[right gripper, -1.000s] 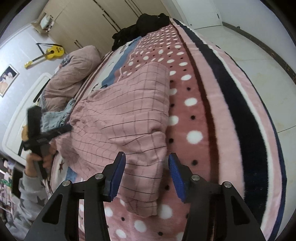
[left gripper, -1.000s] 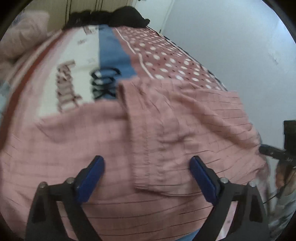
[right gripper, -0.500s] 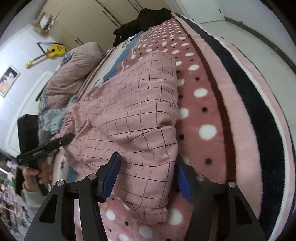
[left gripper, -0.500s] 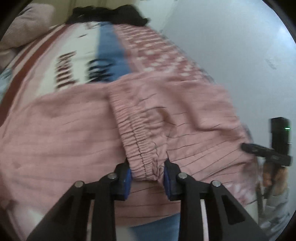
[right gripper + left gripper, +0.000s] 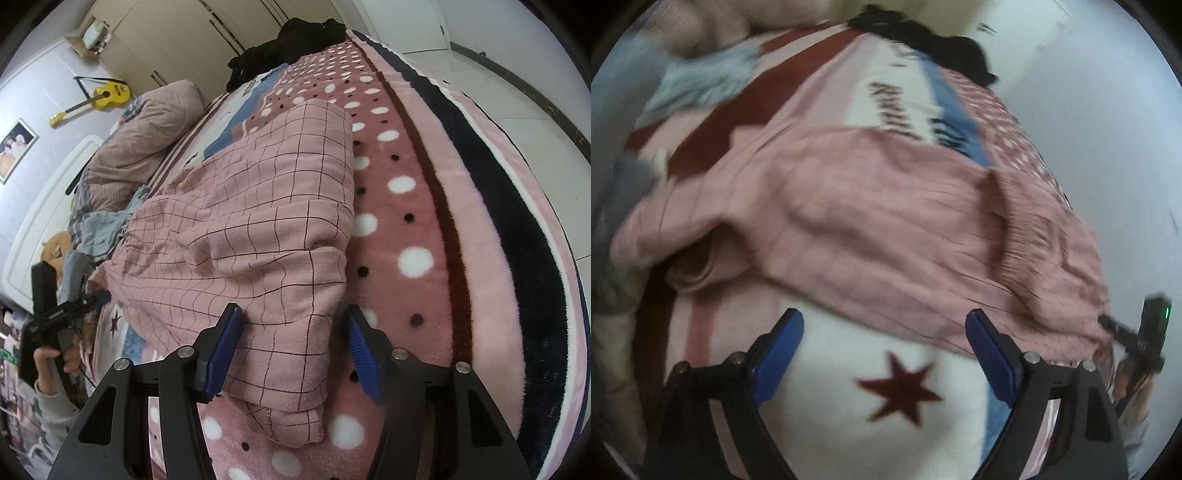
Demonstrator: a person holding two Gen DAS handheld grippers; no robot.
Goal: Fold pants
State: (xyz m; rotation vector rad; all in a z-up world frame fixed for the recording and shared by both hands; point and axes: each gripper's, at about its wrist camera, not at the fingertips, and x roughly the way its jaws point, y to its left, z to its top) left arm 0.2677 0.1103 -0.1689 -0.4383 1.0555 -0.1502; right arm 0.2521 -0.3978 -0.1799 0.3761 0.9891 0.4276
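Left gripper [image 5: 884, 356] opening, empty; right gripper [image 5: 293, 345] opening astride pants [image 5: 251, 236].

Each tool [image 5: 884, 350] [image 5: 291, 349] has black angular arms, silver screws and blue ribbed pads [image 5: 360, 354]; the sleeve [image 5: 55, 413] is grey.

Pink grid-checked pants [image 5: 258, 229] lie partly folded and rumpled on the bed, waistband bunched
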